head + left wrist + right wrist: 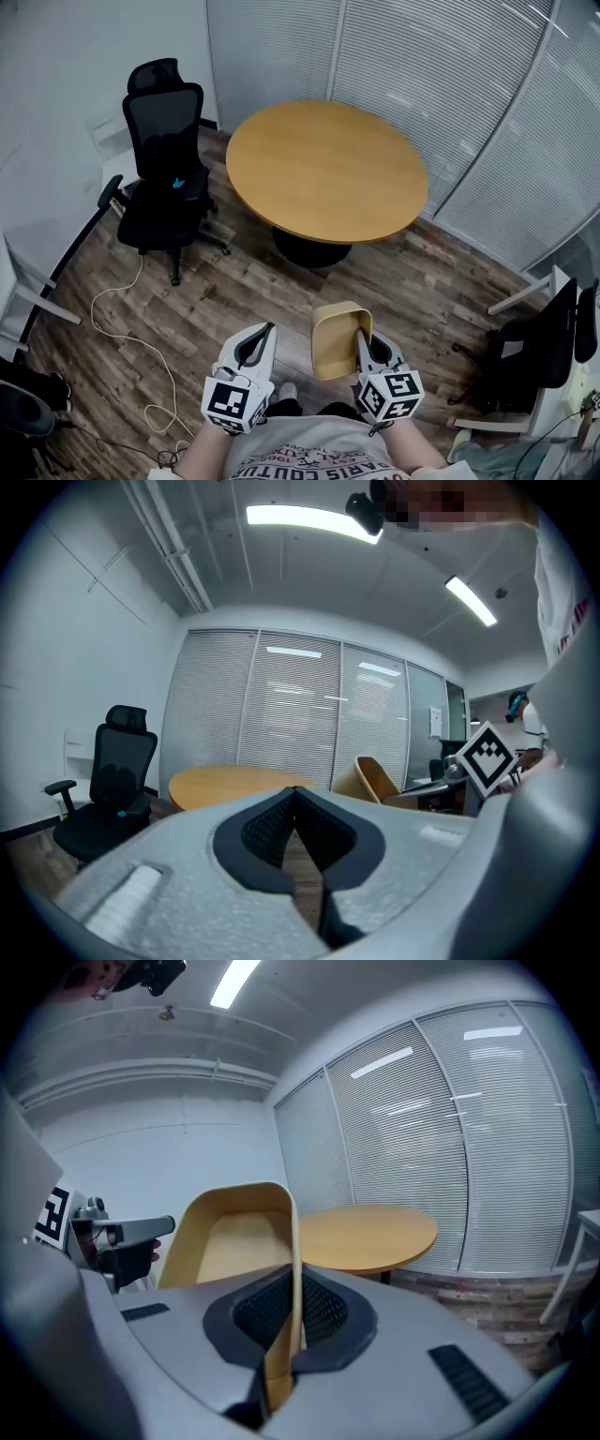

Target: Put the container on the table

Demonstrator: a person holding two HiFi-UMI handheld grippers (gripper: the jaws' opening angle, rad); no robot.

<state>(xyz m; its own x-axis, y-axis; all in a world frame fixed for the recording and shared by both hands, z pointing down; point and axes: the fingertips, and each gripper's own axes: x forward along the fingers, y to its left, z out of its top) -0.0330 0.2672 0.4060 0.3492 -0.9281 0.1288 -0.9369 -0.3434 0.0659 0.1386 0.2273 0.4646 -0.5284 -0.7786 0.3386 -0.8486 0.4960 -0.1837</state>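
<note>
Head view: the left gripper [261, 330] is empty, jaws together. Beside it, the right gripper [364, 336] pinches one wall of the container [336, 339], above the floor and well short of the table [326, 169]. That thin edge grip seems liable to slip or pivot.

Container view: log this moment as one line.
right tongs: shut on container wall | left tongs: shut, empty | container: held above floor, not on table

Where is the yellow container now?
Low centre in the head view, the container is pinched by the right hand-held gripper, short of the round table.
</note>
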